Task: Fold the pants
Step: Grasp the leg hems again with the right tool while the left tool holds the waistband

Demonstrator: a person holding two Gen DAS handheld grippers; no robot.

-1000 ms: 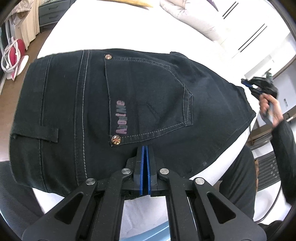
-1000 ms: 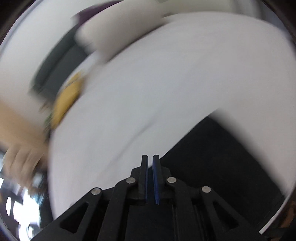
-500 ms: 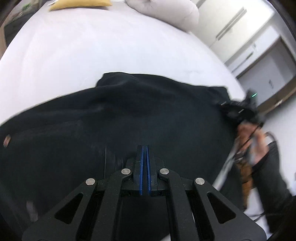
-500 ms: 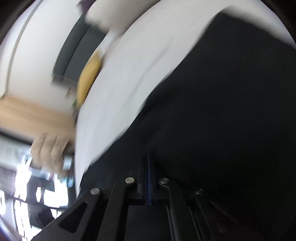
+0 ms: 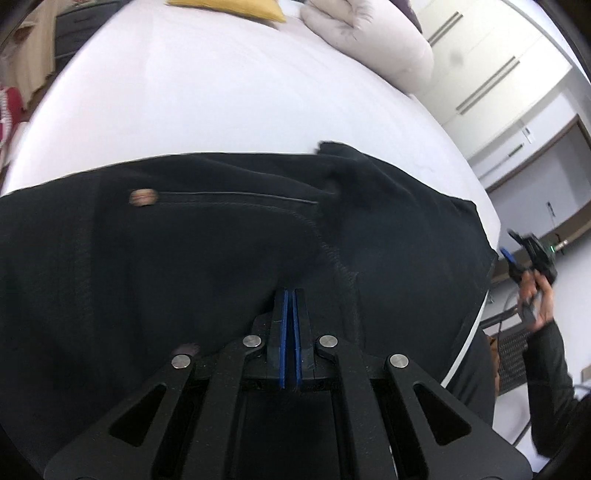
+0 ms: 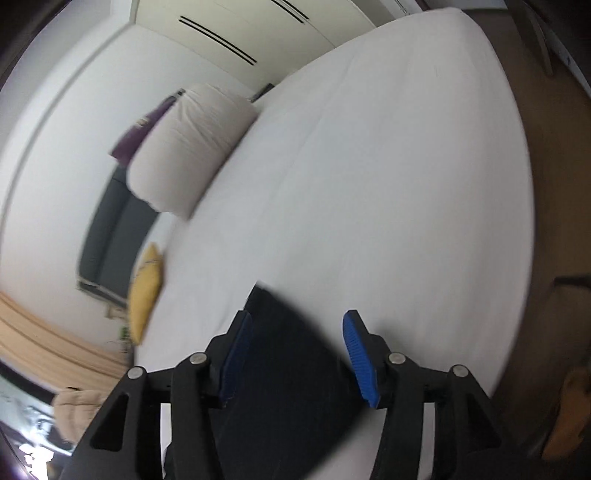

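Observation:
The black pants lie across the near part of the white bed, a metal rivet and pocket seam facing up and a fold bunched at the upper right. My left gripper is shut, its blue pads together low over the cloth; whether it pinches fabric is unclear. My right gripper is open and empty above a corner of the pants. It also shows in the left wrist view, off the bed's right edge.
A rolled white duvet and a yellow cushion lie at the far end of the bed. White wardrobes stand behind it. The duvet and cushion also show in the right wrist view.
My right gripper has opened, let go of the pants and pulled back off the bed's right edge. The left gripper has stayed shut while the pants were folded over.

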